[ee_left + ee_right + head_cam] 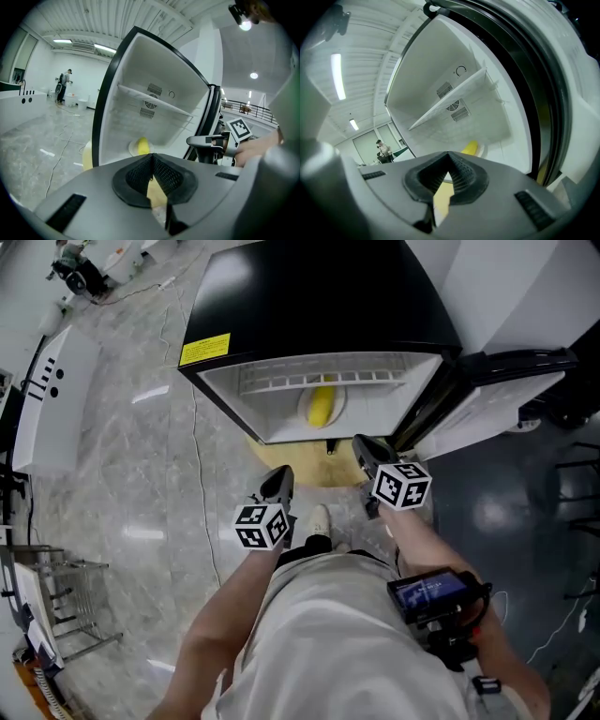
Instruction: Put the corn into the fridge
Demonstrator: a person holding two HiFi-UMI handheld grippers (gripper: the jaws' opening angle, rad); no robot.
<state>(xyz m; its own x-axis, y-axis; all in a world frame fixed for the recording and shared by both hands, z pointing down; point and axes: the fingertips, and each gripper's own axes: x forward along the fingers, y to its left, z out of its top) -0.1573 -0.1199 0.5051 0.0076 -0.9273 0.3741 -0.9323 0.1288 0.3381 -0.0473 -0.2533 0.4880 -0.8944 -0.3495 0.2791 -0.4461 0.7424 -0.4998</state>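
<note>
The yellow corn lies on a white plate on the floor of the open black fridge, under its wire shelf. It also shows in the left gripper view as the corn and in the right gripper view as the corn. The fridge door is swung out to the right. My left gripper hangs just in front of the opening, shut and empty. My right gripper is beside it near the door hinge, also shut with nothing held.
A round tan mat sticks out under the fridge. A cable runs over the marble floor on the left. A white counter and a wire rack stand at far left. A person is far off.
</note>
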